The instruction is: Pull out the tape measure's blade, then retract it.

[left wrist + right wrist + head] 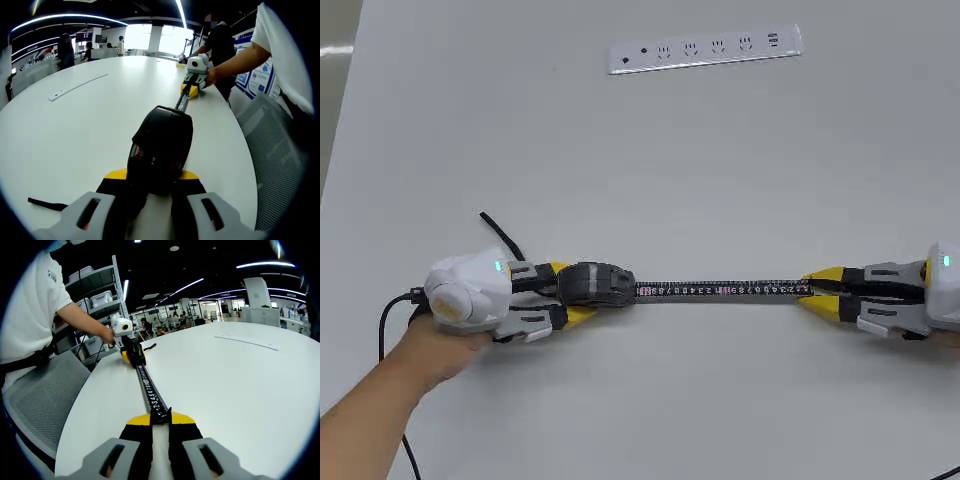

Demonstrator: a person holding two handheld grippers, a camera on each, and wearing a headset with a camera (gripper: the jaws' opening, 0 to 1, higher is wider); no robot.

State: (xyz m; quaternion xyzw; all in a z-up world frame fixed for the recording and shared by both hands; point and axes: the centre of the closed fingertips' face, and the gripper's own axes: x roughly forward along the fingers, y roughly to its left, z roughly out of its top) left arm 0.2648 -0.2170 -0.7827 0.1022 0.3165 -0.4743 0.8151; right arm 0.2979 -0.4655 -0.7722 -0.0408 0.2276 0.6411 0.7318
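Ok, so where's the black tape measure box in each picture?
Head view: tape measure case, left of centre, between yellow jaws.
Left gripper view: case, big, dead centre, just past the jaws.
Right gripper view: case, small, upper left, at the blade's far end.
Shared landmark: the long white power strip.

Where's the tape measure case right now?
In the head view the case lies on the white table at left, clamped in the left gripper, its blade stretched to the right gripper.

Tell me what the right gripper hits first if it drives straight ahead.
Likely the tape measure case, clamped in the left gripper: the blade the right gripper holds runs straight to it, over bare table.
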